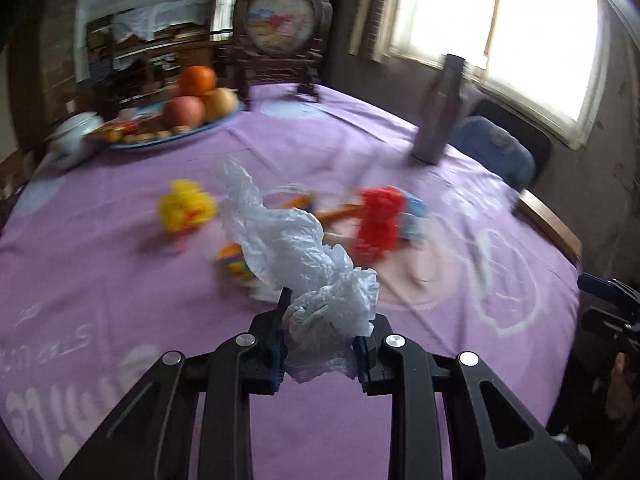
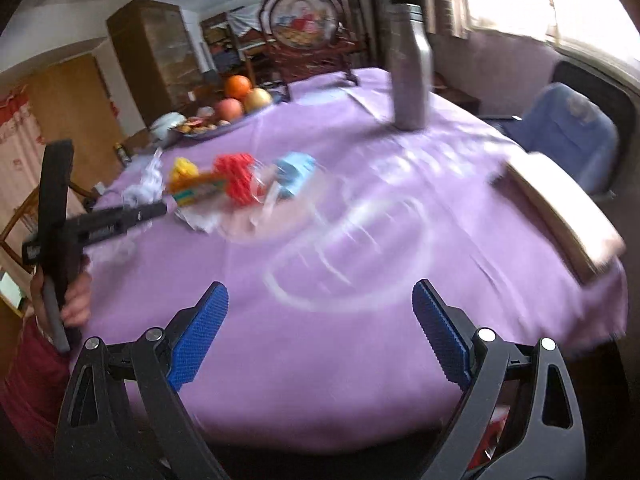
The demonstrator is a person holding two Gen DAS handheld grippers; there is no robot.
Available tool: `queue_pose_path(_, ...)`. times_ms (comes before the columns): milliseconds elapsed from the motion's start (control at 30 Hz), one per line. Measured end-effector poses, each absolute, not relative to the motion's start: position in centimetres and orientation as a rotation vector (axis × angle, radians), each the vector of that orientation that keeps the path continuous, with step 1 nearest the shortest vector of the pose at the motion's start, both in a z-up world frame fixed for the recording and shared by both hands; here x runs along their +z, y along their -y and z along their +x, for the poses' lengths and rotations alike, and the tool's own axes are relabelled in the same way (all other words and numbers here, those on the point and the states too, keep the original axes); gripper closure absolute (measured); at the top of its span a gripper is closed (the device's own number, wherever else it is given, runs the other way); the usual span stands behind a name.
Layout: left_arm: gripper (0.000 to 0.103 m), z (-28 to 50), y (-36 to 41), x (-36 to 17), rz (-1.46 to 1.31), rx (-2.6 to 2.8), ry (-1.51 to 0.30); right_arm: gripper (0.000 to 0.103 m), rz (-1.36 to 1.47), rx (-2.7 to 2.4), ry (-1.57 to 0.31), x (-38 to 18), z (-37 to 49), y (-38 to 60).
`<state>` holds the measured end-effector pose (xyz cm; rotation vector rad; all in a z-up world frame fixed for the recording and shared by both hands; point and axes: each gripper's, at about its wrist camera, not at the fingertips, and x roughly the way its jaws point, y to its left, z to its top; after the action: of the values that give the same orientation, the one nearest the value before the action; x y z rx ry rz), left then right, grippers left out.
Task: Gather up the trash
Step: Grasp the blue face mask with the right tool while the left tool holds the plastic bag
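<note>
A crumpled clear plastic bag (image 1: 288, 248) stands up from between the jaws of my left gripper (image 1: 320, 340), which is shut on its lower end above the purple tablecloth (image 1: 100, 280). Beyond it lie a yellow mesh ball (image 1: 186, 206), a red mesh ball (image 1: 378, 220), a blue one (image 1: 414, 212) and colourful wrappers (image 1: 234, 260). In the right wrist view the same pile shows at left of centre: yellow (image 2: 184, 170), red (image 2: 236, 178), blue (image 2: 294, 172). My right gripper (image 2: 320, 330) is open over bare cloth near the table's front edge. The left gripper (image 2: 132, 216) appears there at left with a hand (image 2: 76, 300).
A fruit plate (image 1: 176, 138) with an orange and apples sits at the far left beside a white lidded pot (image 1: 74, 136). A dark metal bottle (image 1: 438, 108) stands at the far right. A framed round picture (image 1: 276, 24) stands at the back. A wooden chair back (image 2: 560, 208) is at the right edge.
</note>
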<state>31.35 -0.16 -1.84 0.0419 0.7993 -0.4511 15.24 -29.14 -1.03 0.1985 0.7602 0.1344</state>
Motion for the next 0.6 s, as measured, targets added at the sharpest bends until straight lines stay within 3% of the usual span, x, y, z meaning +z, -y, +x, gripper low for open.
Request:
queue_pose_path(200,0.075,32.6,-1.2,-1.8,-0.035,-0.4,-0.834,0.013,0.17,0.217,-0.756,-0.7,21.7,24.8)
queue_pose_path(400,0.075,32.4,-0.3,-2.2,-0.014,-0.423,-0.857,0.027,0.21,0.149,-0.784,-1.8,27.8,24.7)
queue_pose_path(600,0.075,32.8,0.6,-2.9,0.008,-0.431,-0.891,0.028,0.341,0.115,-0.868,-4.1,33.6,25.9)
